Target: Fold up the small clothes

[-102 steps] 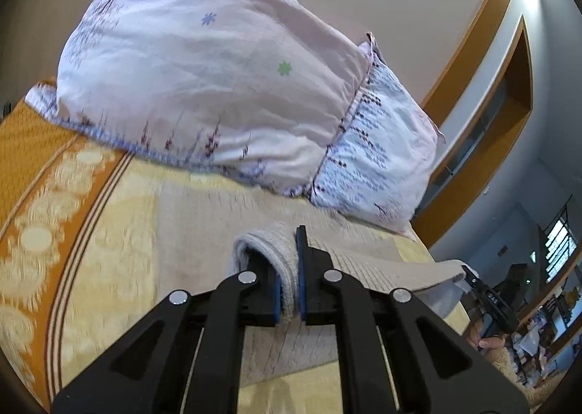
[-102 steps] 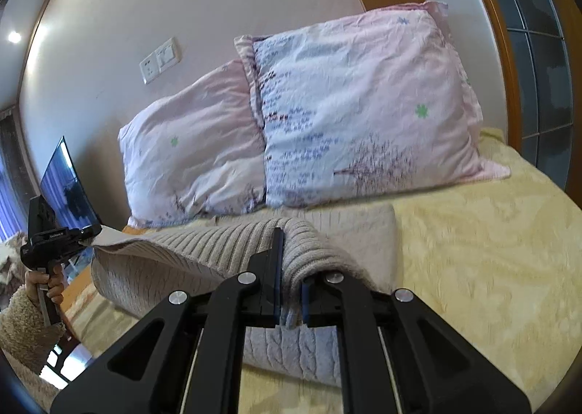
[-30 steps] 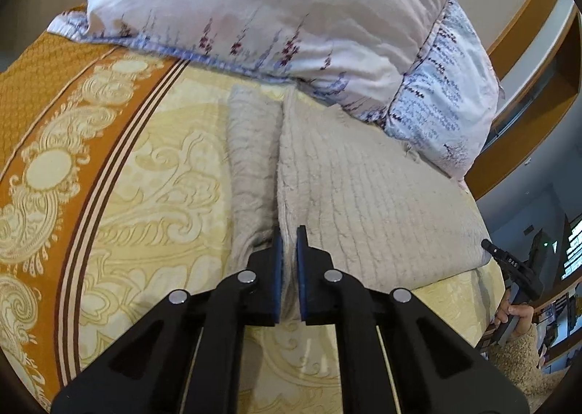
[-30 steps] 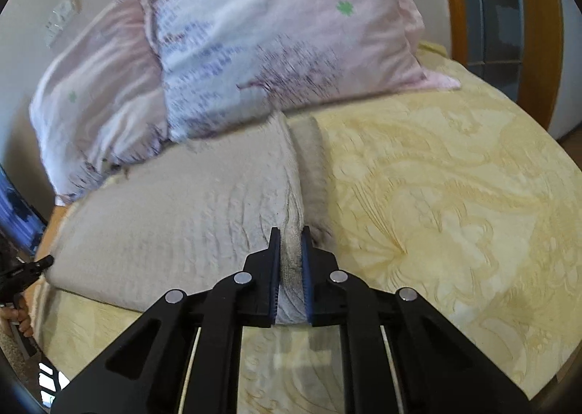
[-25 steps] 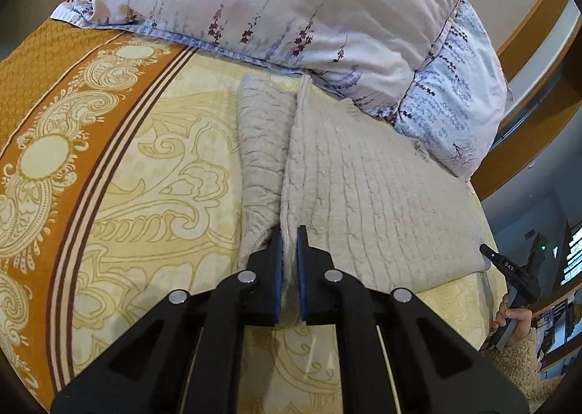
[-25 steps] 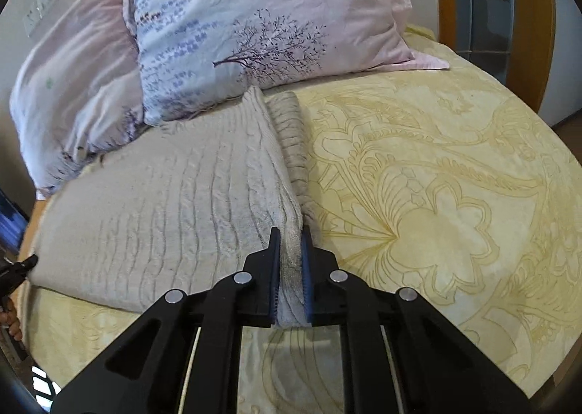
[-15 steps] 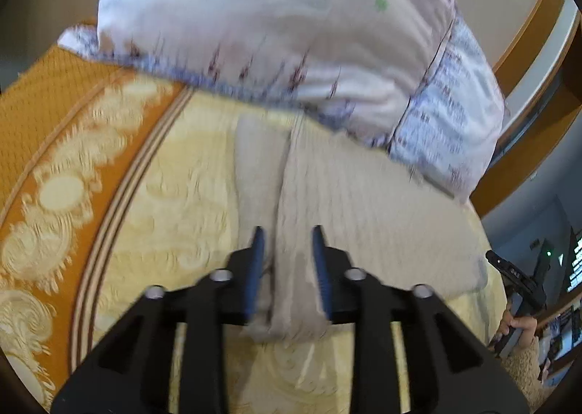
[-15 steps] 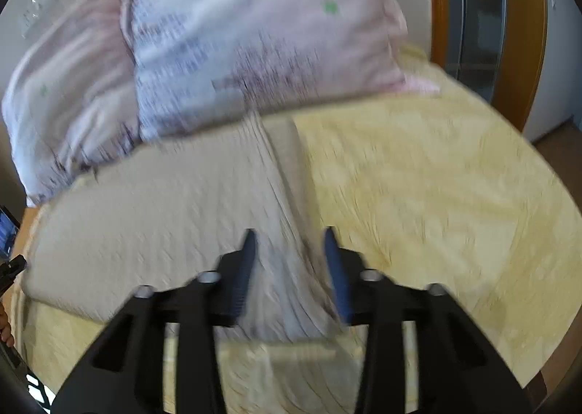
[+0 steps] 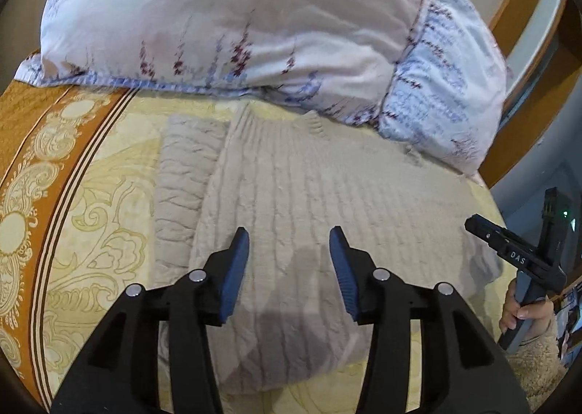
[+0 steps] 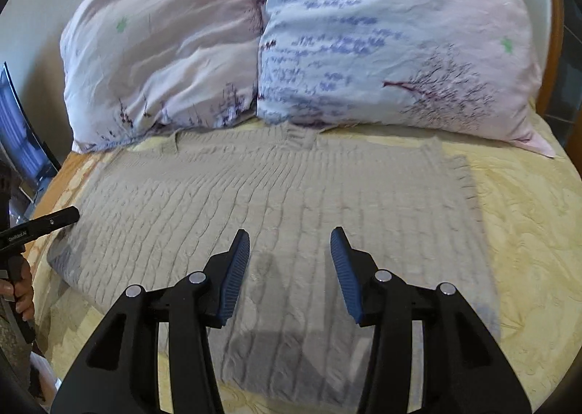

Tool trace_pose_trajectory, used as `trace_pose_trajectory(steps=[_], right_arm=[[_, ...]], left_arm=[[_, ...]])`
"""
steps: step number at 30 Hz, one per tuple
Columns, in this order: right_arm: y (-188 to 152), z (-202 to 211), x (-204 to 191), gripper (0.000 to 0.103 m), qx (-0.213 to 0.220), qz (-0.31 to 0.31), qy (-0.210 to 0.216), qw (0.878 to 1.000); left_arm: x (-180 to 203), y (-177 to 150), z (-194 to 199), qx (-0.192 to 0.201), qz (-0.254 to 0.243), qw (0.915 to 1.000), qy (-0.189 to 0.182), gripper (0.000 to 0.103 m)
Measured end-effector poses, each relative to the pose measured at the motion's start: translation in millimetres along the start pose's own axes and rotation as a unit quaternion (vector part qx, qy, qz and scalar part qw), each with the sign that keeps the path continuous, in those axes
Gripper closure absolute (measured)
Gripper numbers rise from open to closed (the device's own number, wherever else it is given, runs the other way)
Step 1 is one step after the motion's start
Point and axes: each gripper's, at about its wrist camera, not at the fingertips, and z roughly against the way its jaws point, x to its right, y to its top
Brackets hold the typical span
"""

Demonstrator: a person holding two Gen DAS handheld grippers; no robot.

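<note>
The beige knitted sweater (image 9: 291, 195) lies flat on the yellow bedspread (image 10: 527, 214), its far edge at twelve o'clock touching the pillows (image 10: 363, 32). The left tool (image 9: 289, 246) hovers over it, jaws just opened and apart, nothing between them (knit only beneath). The right tool (image 10: 290, 246) likewise stands apart, empty, above the sweater.

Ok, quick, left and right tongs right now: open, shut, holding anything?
Left tongs: open, just opened, holding nothing; beige sweater lies flat below.
Right tongs: open, holding nothing, above the same sweater.
</note>
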Motion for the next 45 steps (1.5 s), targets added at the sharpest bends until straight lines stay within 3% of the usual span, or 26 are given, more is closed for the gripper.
trace_pose_trajectory(steps=[1, 6, 11, 17, 22, 45], right_arm=[[-2.3, -8.2, -1.9, 0.054, -0.016, 0.002, -0.005, 1.000], [-9.8, -7.3, -6.3, 0.053, -0.003, 0.018, -0.008, 1.000], [-10.1, -5.6, -0.6, 0.052, -0.001, 0.007, 0.009, 1.000], [-7.6, -4.8, 0.3, 0.051, 0.001, 0.006, 0.011, 1.000], [-8.1, -3.2, -0.6, 0.051, 0.000, 0.006, 0.011, 1.000], [-8.7, -3.0, -1.2, 0.049, 0.005, 0.001, 0.017, 1.000]], left_arm=[[-3.5, -0.4, -2.5, -0.004, 0.004, 1.0000, 0.000, 0.057], [-9.2, -0.6, -3.8, -0.005, 0.011, 0.9998, -0.014, 0.056], [-37.7, 14.1, 18.4, 0.029, 0.088, 0.9927, -0.077, 0.052], [-81.3, 31.7, 13.8, 0.018, 0.173, 0.9824, -0.069, 0.050], [-92.3, 33.5, -2.2, -0.010, 0.198, 0.9776, -0.071, 0.050], [-75.2, 36.9, -17.2, -0.016, 0.177, 0.9825, -0.055, 0.042]])
